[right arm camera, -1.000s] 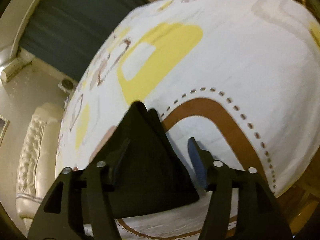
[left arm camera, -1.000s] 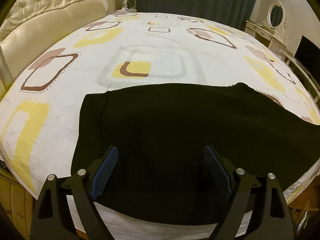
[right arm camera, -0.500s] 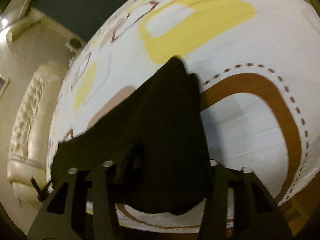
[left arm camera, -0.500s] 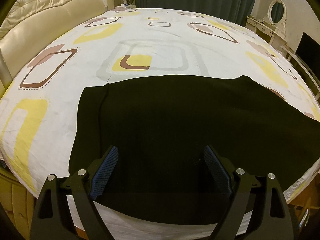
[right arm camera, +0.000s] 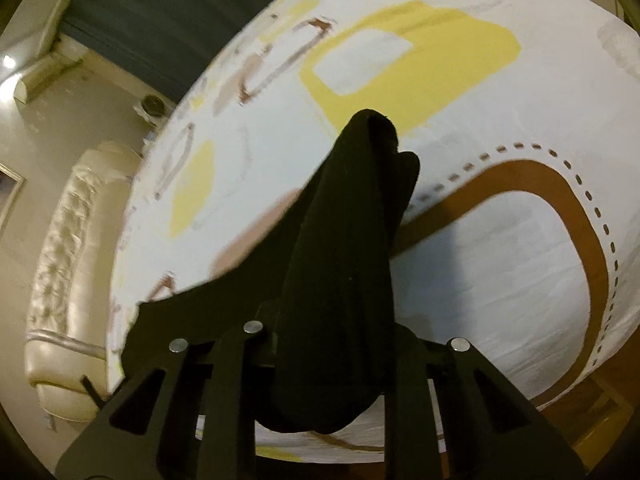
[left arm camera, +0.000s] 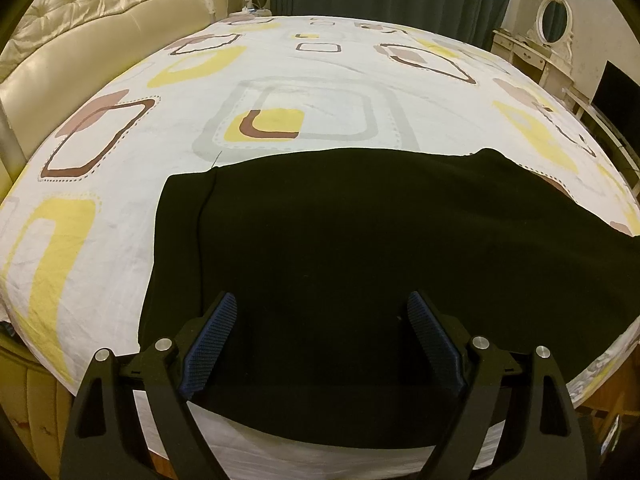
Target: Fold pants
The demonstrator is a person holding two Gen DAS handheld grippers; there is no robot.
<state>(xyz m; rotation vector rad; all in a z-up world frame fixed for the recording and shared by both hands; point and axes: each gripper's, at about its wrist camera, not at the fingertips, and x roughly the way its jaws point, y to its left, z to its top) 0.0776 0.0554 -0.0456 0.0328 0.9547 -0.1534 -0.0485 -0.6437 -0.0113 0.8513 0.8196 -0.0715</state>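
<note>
Right tool (right arm camera: 340,344) has just clamped onto the black pants' (right arm camera: 344,240) leg end, lifting it off the bed (right arm camera: 500,260); left tool (left arm camera: 320,320) hovers spread – fold starting

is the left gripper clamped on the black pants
No, the left gripper hangs with its jaws wide apart above the black pants, its blue pads pressing on no cloth.

The left hand-held gripper (left arm camera: 322,312) points steeply down, jaws spread wide, blue pads (left arm camera: 208,340) at 7 and 5 o'clock, gripping nothing. The right hand-held gripper (right arm camera: 340,344), tilted downward, has just been closing; its jaws pinch black cloth rising toward 12 o'clock.
</note>
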